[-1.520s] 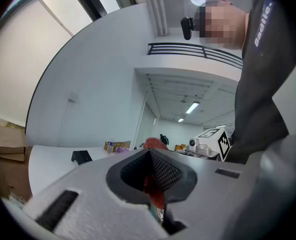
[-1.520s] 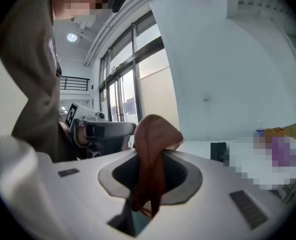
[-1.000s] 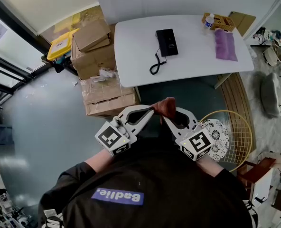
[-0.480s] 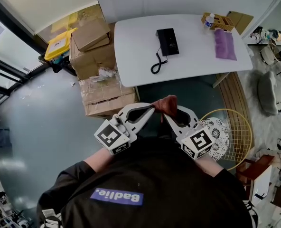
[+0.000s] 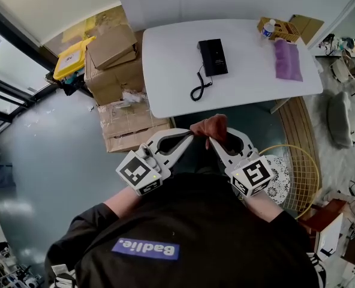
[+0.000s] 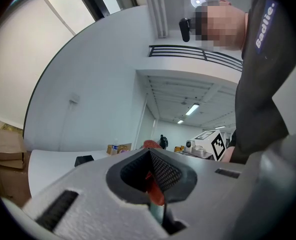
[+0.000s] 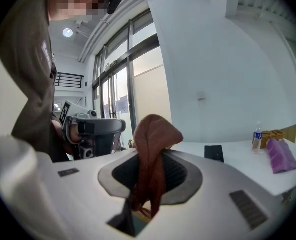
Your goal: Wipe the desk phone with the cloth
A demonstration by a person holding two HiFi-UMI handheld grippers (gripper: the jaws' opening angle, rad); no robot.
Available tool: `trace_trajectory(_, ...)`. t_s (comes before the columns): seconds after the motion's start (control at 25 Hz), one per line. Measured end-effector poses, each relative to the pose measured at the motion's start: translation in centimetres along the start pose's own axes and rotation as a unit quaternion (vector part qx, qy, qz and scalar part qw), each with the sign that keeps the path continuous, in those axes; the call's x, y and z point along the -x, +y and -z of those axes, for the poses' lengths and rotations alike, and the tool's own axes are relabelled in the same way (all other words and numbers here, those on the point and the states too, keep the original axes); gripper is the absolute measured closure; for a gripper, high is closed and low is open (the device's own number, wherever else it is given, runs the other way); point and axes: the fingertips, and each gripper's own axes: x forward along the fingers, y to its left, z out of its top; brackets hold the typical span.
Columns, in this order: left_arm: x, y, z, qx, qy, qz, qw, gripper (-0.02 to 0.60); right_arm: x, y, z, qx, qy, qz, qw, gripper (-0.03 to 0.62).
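Observation:
The black desk phone (image 5: 213,57) lies on the white table (image 5: 171,89), its coiled cord (image 5: 198,86) trailing toward the near edge. The phone (image 7: 214,153) also shows small in the right gripper view. A reddish-brown cloth (image 5: 210,126) hangs bunched between both grippers, close to the person's chest and short of the table. My left gripper (image 5: 192,135) is shut on one edge of the cloth (image 6: 155,190). My right gripper (image 5: 211,140) is shut on a thicker fold of the cloth (image 7: 152,154), which stands up above its jaws.
A purple cloth (image 5: 287,60) and a wooden box (image 5: 277,29) with a water bottle (image 5: 267,28) sit at the table's right end. Stacked cardboard boxes (image 5: 119,71) stand left of the table. A yellow wire basket (image 5: 294,168) is on the floor at right.
Both grippers, still holding the cloth between them, have drifted slightly right and toward the table. The grip on the cloth is unchanged.

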Motion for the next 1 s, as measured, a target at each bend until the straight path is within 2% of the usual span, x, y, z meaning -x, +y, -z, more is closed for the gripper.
trace_trajectory(0.16, -2.8, 3.0, 0.0, 0.003, 0.006, -0.021, 0.9998, 0.572, -1.6, -3.9, -0.1, -0.004, 0.006, -0.017, 1.0, 0.505)
trace_trajectory(0.56, -13.7, 11.2, -0.5, 0.015, 0.014, -0.067, 0.9975, 0.572, -6.2, -17.5, -1.2, -0.013, 0.014, -0.063, 0.998, 0.505)
trace_trajectory(0.88, -19.7, 15.1, -1.4, 0.021, 0.014, -0.113, 0.9933, 0.572, -9.6, -24.4, -2.2, -0.012, 0.018, -0.115, 0.993, 0.505)
trace_trajectory(1.0, -21.3, 16.2, -1.5, 0.036, 0.017, -0.128, 0.991, 0.572, -11.2, -26.7, -2.2, 0.0, 0.021, -0.124, 0.992, 0.505)
